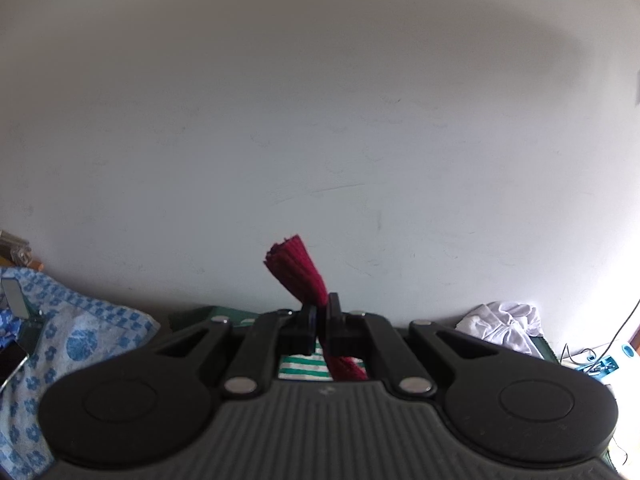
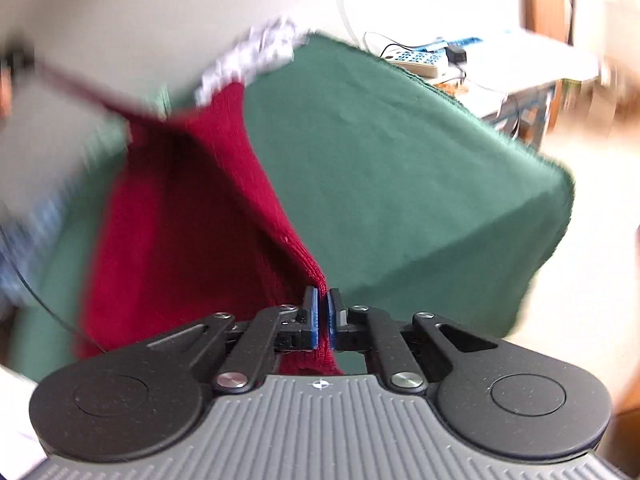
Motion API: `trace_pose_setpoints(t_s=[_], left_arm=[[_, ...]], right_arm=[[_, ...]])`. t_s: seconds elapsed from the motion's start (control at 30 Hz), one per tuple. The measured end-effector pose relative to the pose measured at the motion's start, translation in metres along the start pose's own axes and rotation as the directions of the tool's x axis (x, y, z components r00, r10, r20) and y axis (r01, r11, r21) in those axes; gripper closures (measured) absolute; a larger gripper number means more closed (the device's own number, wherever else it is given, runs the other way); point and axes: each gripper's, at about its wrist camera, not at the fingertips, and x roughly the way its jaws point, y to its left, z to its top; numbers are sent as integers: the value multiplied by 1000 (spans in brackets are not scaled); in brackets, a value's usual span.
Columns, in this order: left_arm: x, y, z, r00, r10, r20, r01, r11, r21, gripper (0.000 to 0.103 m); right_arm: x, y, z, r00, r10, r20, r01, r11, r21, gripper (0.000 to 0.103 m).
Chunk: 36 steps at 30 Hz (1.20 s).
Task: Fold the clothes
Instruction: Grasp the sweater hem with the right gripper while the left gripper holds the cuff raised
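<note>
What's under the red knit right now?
Under the red knit, held by the right gripper, lies a green cloth. What the knit covers, and what the cloth drapes over, is hidden.

- The left gripper [image 1: 322, 316] pinches a bunched end of the knitted garment [image 1: 296, 270], which sticks up past its fingers in front of the wall [image 1: 320, 120].
- A striped cloth [image 1: 304, 366] lies below that gripper.
- A patterned cloth [image 1: 80, 340] lies at the left, a crumpled shirt [image 1: 504, 328] at the right, near the wall.
- The right gripper [image 2: 322, 312] clamps another edge of the garment [image 2: 192, 220], which hangs over the left part of the covered table [image 2: 400, 160].
- A shirt [image 2: 256, 56] sits at the table's far edge.
- A remote control [image 2: 416, 60] rests on a shelf beyond the far right corner.
</note>
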Motion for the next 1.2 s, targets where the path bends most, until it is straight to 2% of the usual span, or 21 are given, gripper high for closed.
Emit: trace_pose_setpoints(t_s=[0.23,0.43,0.53,0.67,0.83,0.9,0.93,1.0,1.03,1.13,1.2], left_arm=[[1,15,3,1000,23,-3,-23,1000,-16,103],[3,30,4,998,65,-15,-65,997,-48,103],[5,32,5,997,76,-14,-77,996,-49,103],[9,28,5,998,67,-8,-68,997,-25,103],[15,19,4,999,46,4,-46,999,21,103],[11,13,2,1000,29,3,-29,999,32,103],[8,9,2,1000,19,2,-19,999,37,103],[3,3,0,1000,0,-2,0,999,45,103],[1,2,-2,1000,-7,-5,7,999,48,103],[-4,-1,-8,1000,-28,-14,29,998,57,103],[-8,-3,-12,999,-42,-20,43,997,62,103]], right_arm=[[-6,13,-3,995,102,17,-101,994,-37,99],[19,48,-26,985,143,-101,-164,957,-238,98],[34,63,-35,978,152,-146,-190,935,-300,98],[56,70,-36,966,167,-199,-223,926,-304,97],[38,69,-22,949,264,-170,-299,927,-227,98],[42,72,-25,949,224,-221,-280,920,-273,96],[46,74,-27,947,196,-254,-270,914,-302,92],[49,75,-30,928,184,-325,-292,899,-326,87],[44,75,-28,923,193,-332,-306,893,-332,87],[16,66,-3,930,293,-223,-347,899,-266,87],[8,57,17,935,342,-95,-354,916,-187,84]])
